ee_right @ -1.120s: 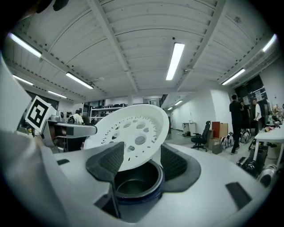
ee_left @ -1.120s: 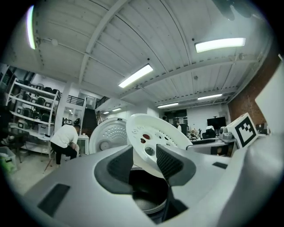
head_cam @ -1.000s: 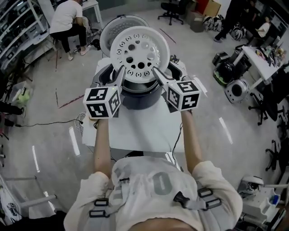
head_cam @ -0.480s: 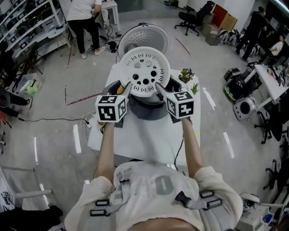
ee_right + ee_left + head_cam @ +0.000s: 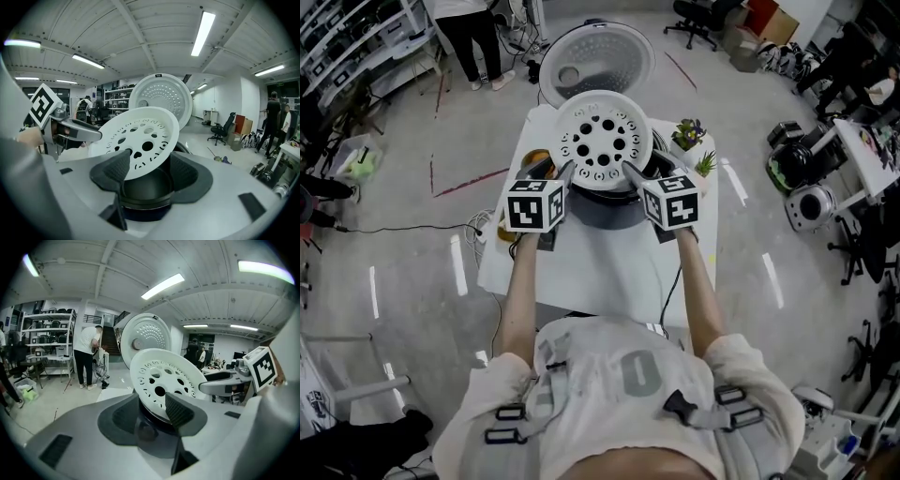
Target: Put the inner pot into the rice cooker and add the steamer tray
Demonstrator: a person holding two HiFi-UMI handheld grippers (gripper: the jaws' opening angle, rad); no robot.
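Note:
The white perforated steamer tray [image 5: 602, 141] hangs tilted over the open rice cooker [image 5: 605, 214], its near edge low. The black inner pot [image 5: 145, 187] sits inside the cooker, just under the tray [image 5: 140, 138]. My left gripper [image 5: 567, 171] is shut on the tray's near-left rim; in the left gripper view the rim [image 5: 161, 380] runs between the two pads. My right gripper [image 5: 630, 172] is at the near-right rim with its jaws opening. There the rim leans on the left pad [image 5: 116, 171], and a gap shows to the other pad.
The cooker's lid [image 5: 595, 61] stands open behind the tray. The cooker sits on a small white table [image 5: 600, 277] with two little potted plants [image 5: 689, 131] at its far right. A person [image 5: 473, 28] stands at shelves far left; equipment [image 5: 811, 202] lies on the floor right.
Both grippers have sunk with the tray, from high above the cooker down to just over the pot's mouth. The tray stays tilted.

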